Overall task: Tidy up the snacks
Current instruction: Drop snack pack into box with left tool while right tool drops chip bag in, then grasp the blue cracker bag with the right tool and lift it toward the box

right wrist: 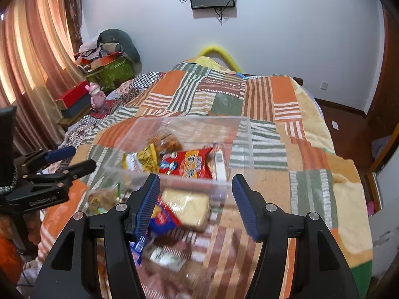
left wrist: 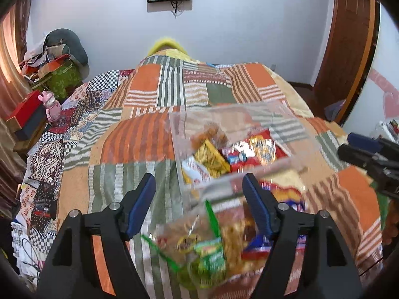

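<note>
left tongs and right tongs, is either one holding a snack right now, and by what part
Nothing is held. The left tongs are open above the green-trimmed snack bag, and the right tongs are open above the bread packet.

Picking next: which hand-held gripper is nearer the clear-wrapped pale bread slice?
Right. The right hand-held gripper is above the clear-wrapped pale bread slice; the left hand-held gripper is off to its left.

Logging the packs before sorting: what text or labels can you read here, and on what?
None reads for certain.
Red snack pack in the clear bin: print blurred.
Green-trimmed bag: logo blurred.
Blue-and-red pack: blurred.
Left gripper body: white lettering too small.
</note>
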